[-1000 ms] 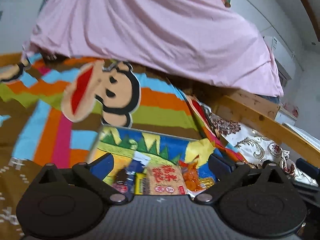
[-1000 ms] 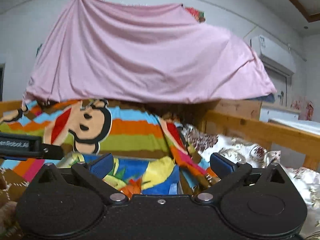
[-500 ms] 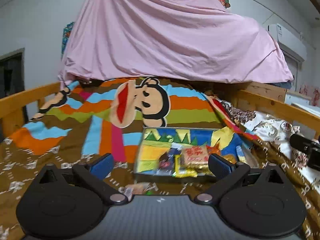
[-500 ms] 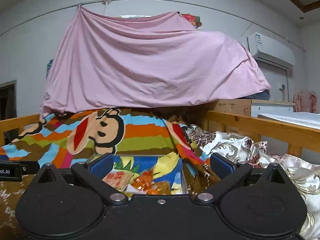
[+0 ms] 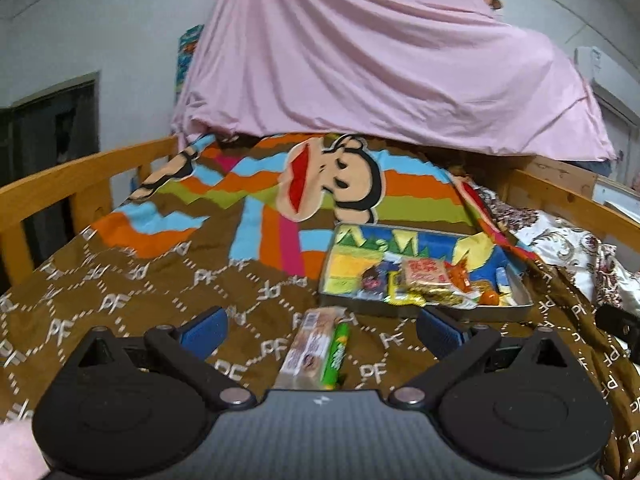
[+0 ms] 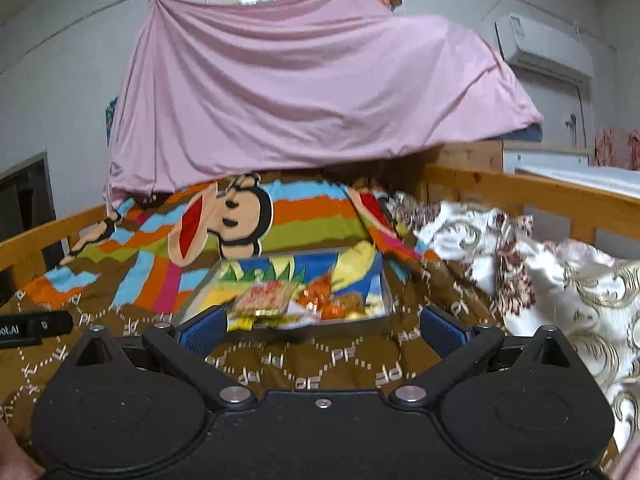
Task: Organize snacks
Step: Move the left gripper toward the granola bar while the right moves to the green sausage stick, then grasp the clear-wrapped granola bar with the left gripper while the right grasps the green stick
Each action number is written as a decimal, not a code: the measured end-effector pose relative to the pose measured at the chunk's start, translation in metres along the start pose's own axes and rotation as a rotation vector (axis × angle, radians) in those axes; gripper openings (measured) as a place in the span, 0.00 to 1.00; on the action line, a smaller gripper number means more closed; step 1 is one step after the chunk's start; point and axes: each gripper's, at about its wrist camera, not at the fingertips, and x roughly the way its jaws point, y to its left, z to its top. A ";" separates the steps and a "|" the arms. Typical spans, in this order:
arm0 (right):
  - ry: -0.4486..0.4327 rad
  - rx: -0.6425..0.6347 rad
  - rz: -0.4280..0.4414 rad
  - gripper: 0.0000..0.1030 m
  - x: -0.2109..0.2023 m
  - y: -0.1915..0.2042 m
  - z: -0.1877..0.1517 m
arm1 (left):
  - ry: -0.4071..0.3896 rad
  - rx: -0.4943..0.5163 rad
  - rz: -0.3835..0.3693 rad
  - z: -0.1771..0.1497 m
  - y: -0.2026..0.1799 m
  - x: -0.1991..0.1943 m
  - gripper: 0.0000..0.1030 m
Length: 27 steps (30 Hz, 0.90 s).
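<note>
Both the left tool (image 5: 322, 330) and right tool (image 6: 320, 326) are held open, empty, above the bed (image 5: 120, 280); snacks (image 5: 424, 280) are piled in the tray (image 5: 520, 310).

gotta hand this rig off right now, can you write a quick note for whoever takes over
Left tongs: open, empty, over the blanket.
Right tongs: open, empty, facing the tray.
Tray sits on the blanket and holds several snack packets, among them a red-printed packet and orange wrapped pieces.
Done: most snacks are in the tray.
Left: a beige snack bar and a green stick pack lie side by side on the blanket, just ahead of the left tongs, outside the tray.
</note>
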 end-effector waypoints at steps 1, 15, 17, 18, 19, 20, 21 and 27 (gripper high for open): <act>0.010 -0.005 0.001 0.99 -0.001 0.002 -0.001 | 0.011 -0.011 0.009 -0.001 0.002 -0.001 1.00; 0.108 -0.095 0.042 0.99 0.004 0.036 -0.007 | 0.186 -0.164 0.176 0.000 0.035 0.012 1.00; 0.122 -0.115 0.050 0.99 0.009 0.043 -0.008 | 0.226 -0.186 0.171 0.003 0.042 0.019 1.00; 0.131 -0.124 0.058 0.99 0.012 0.047 -0.009 | 0.242 -0.195 0.162 0.005 0.045 0.022 1.00; 0.143 -0.130 0.068 0.99 0.016 0.049 -0.010 | 0.263 -0.205 0.144 0.006 0.047 0.027 1.00; 0.160 -0.134 0.079 0.99 0.021 0.053 -0.012 | 0.284 -0.210 0.128 0.008 0.049 0.032 1.00; 0.174 -0.138 0.088 0.99 0.026 0.056 -0.013 | 0.311 -0.211 0.110 0.011 0.051 0.038 1.00; 0.213 -0.187 0.141 0.99 0.053 0.075 -0.021 | 0.376 -0.083 0.062 0.030 0.051 0.084 1.00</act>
